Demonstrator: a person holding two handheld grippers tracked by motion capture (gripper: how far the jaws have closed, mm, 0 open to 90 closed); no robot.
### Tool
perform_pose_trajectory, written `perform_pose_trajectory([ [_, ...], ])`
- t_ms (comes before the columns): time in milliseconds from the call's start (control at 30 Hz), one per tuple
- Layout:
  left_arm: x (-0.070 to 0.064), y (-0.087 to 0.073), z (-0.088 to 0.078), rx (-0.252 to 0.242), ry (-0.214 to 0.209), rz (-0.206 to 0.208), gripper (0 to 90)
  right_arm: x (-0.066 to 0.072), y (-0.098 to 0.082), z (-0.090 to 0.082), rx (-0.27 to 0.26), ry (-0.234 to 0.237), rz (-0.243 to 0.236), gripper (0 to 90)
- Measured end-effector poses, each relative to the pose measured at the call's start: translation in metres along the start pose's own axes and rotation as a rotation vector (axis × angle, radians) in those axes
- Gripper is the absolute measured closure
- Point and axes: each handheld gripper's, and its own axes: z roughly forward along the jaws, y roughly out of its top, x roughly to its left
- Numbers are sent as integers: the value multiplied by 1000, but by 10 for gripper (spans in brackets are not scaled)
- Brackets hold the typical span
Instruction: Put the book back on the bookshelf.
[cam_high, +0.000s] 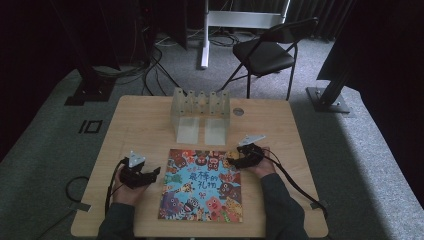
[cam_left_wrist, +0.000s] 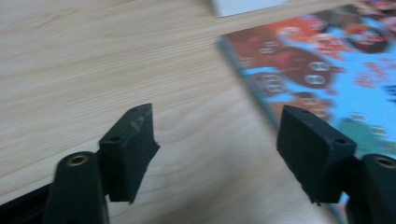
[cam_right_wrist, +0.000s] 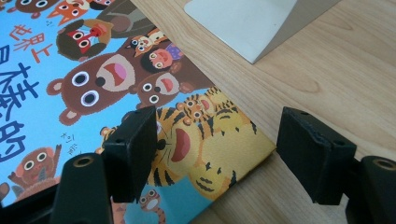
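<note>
A colourful picture book (cam_high: 202, 185) with cartoon animals lies flat near the front of the wooden table (cam_high: 145, 120). My left gripper (cam_high: 154, 173) sits just off the book's left edge, pointing at it. In the left gripper view the gripper (cam_left_wrist: 215, 149) is open over bare wood, with the book (cam_left_wrist: 322, 70) beyond its far jaw. My right gripper (cam_high: 229, 162) is at the book's upper right corner. In the right gripper view that gripper (cam_right_wrist: 215, 149) is open, and the book's tiger corner (cam_right_wrist: 219, 144) lies between the jaws, which do not press on it.
A clear acrylic rack (cam_high: 201, 112) with upright dividers stands behind the book; its pale base (cam_right_wrist: 252, 23) lies close past the right gripper. A small round disc (cam_high: 238, 112) sits right of the rack. A black chair (cam_high: 267, 52) stands beyond the table.
</note>
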Motion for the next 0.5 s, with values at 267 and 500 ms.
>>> perform_pose_trajectory([
  [267,-50,1,-1,22,-82,134,114,-3,-2,1,-7,29,27,290],
  [500,-93,-4,-3,46,-117,235,40,-4,-2,1,-14,40,51,290],
])
